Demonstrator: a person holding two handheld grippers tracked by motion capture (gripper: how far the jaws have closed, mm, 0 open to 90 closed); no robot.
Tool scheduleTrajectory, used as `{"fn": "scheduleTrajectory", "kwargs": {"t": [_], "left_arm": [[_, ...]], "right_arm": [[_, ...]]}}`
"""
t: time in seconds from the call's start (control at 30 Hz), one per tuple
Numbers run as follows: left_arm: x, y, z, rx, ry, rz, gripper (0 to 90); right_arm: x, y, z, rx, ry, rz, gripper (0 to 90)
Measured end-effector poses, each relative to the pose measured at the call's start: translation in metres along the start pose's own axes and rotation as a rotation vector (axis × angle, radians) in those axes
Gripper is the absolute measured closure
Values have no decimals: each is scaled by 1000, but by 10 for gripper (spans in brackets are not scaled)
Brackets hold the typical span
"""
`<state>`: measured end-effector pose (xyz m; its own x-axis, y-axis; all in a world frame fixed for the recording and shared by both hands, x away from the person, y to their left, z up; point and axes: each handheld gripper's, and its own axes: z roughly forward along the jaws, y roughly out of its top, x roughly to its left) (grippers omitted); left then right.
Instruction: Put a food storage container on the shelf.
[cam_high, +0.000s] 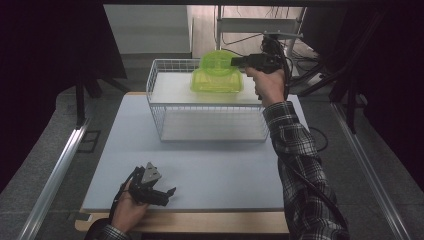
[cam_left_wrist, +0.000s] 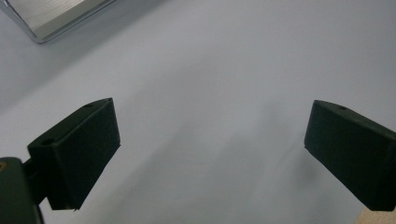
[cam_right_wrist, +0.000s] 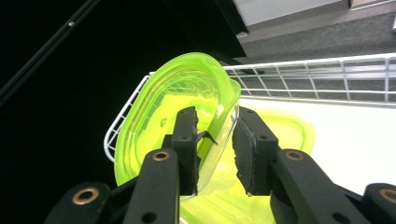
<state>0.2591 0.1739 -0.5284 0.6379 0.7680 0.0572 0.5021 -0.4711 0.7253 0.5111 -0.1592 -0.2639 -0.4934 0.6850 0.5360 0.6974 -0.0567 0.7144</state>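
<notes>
One grey table (cam_high: 210, 170) carries the whole scene, with a strip of wooden edge along the near side. On its far half stands one white wire basket (cam_high: 165, 107), directly below and in front of the right gripper (cam_high: 239, 62) and well apart from the left gripper (cam_high: 167, 192). Two bright green plastic containers are in view. The first green container (cam_right_wrist: 173, 121) is tipped up on its side above the basket, and the right gripper pinches its wall, one jaw inside the bowl and the other outside, pressed against the thin plastic. The second green container (cam_right_wrist: 285, 135) lies flat inside the basket, just beneath and beyond the right gripper's jaws, touching or nearly touching the held one; which of these cannot be told. In the high view the pair reads as one green mass at the basket's far rim, just left of the right gripper. The left gripper rests low over the table's near edge, held by the person's left hand (cam_high: 127, 212); its two jaws stand spread wide with nothing between them but bare table surface.
</notes>
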Motion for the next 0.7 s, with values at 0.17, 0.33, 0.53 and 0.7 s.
{"fn": "scheduleTrajectory", "kwargs": {"t": [0.17, 0.33, 0.53, 0.7], "left_arm": [[0, 0, 0, 2, 0, 1, 31], [0, 0, 1, 7, 3, 5, 31], [0, 0, 0, 7, 5, 4, 31], [-1, 0, 1, 9, 5, 6, 30]], "right_arm": [[0, 0, 3, 12, 3, -4, 678], [3, 0, 3, 27, 9, -10, 665], [3, -1, 1, 5, 16, -19, 537], [5, -3, -6, -4, 21, -53, 440]]}}
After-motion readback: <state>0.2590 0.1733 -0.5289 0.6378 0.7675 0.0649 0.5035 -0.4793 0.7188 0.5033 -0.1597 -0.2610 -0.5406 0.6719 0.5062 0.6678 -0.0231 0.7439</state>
